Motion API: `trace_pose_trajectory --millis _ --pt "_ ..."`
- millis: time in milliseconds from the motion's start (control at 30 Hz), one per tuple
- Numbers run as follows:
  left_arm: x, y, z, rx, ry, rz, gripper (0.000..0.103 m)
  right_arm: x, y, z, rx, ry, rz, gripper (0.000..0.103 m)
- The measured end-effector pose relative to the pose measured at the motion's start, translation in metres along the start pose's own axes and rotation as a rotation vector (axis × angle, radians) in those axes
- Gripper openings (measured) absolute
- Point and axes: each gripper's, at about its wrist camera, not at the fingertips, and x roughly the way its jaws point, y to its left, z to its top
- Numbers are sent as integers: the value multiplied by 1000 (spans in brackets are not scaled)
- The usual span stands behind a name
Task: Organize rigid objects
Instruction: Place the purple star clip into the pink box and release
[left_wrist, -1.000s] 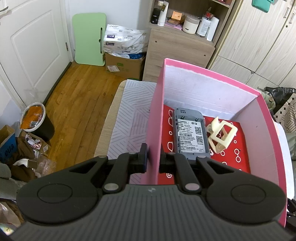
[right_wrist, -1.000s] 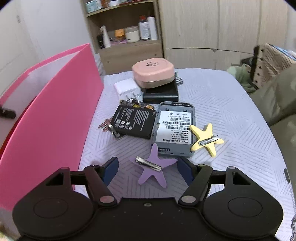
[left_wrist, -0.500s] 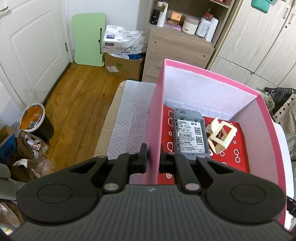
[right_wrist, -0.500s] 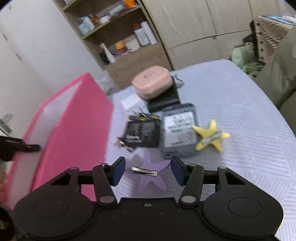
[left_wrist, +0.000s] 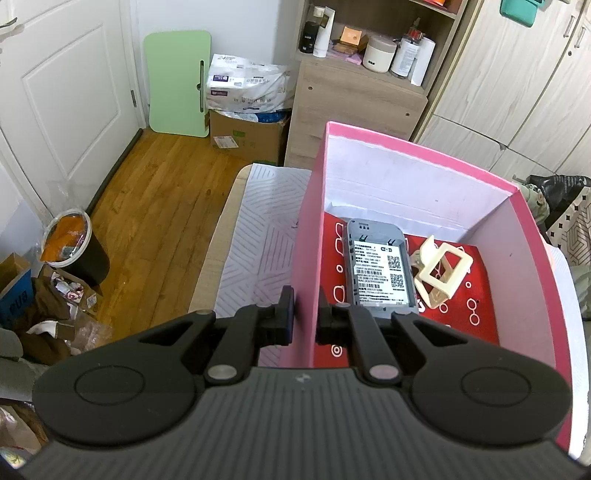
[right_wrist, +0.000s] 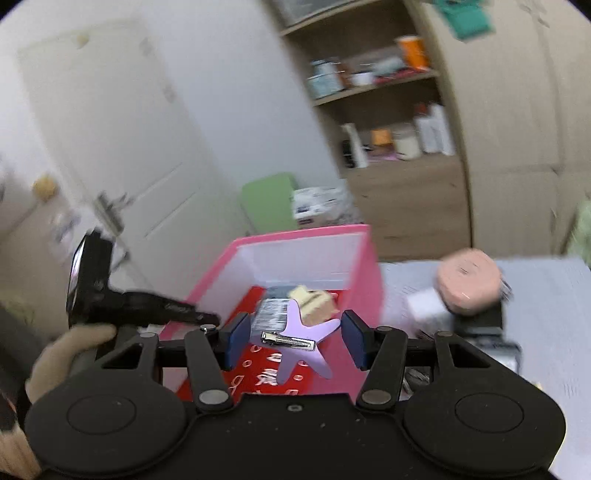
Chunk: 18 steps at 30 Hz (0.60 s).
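My left gripper (left_wrist: 306, 314) is shut on the left wall of the pink box (left_wrist: 308, 236), one finger outside and one inside. Inside the box lie a grey router (left_wrist: 380, 271) with a white label and a cream plastic frame (left_wrist: 441, 271) on a red patterned floor. My right gripper (right_wrist: 293, 338) is shut on a purple star hair clip (right_wrist: 301, 334) and holds it above the open pink box (right_wrist: 360, 288). The left gripper's handle and a gloved hand (right_wrist: 74, 347) show at the left of the right wrist view.
A pink round case (right_wrist: 467, 282), a white charger (right_wrist: 424, 304) and dark items lie on the bed to the right of the box. A wooden cabinet (left_wrist: 354, 107), a cardboard box (left_wrist: 247, 129) and a bin (left_wrist: 72, 247) stand on the floor beyond.
My right gripper closed on the purple star clip, lifted it off the bed and swung left over the pink box. My left gripper stayed clamped on the box wall.
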Motion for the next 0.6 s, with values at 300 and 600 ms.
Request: trace_pose_trajectory --millis 300,600 --pt "-2 -1 -1 5 0 5 9 85 59 4 -483 273 -102 60" --pt "-2 1 0 -4 -1 2 8 132 53 10 -507 405 -84 60"
